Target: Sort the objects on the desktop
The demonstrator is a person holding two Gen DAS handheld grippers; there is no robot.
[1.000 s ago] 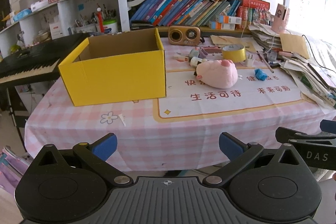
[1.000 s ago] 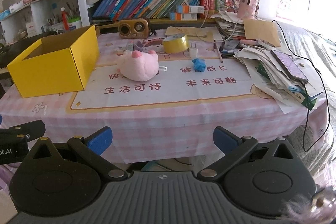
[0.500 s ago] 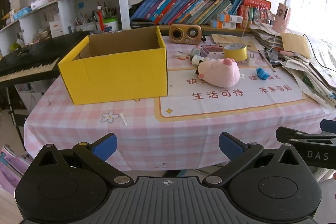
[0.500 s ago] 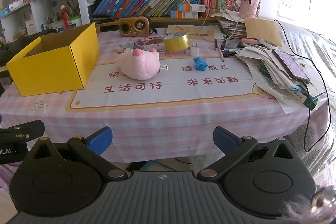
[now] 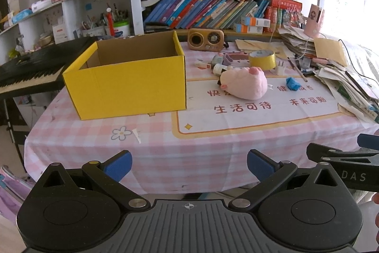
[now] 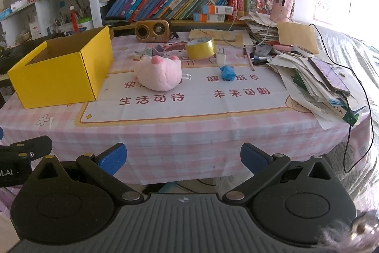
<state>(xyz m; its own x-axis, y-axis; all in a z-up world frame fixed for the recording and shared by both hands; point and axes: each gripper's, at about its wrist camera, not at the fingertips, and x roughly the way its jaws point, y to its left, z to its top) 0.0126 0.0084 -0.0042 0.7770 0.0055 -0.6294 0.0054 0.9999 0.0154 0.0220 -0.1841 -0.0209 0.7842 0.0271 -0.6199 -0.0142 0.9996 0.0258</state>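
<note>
Both views look forward from just off the bench's (image 5: 165, 148) near edge toward the bookshelf (image 6: 189, 4) — the left one sits nearer the yellow box (image 5: 128, 80), the right one nearer the paper stack (image 6: 315, 77). Both share the pink plush (image 6: 161, 75).

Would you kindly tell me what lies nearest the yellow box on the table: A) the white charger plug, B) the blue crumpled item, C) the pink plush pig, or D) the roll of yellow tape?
C: the pink plush pig lies just right of the yellow box.
</note>
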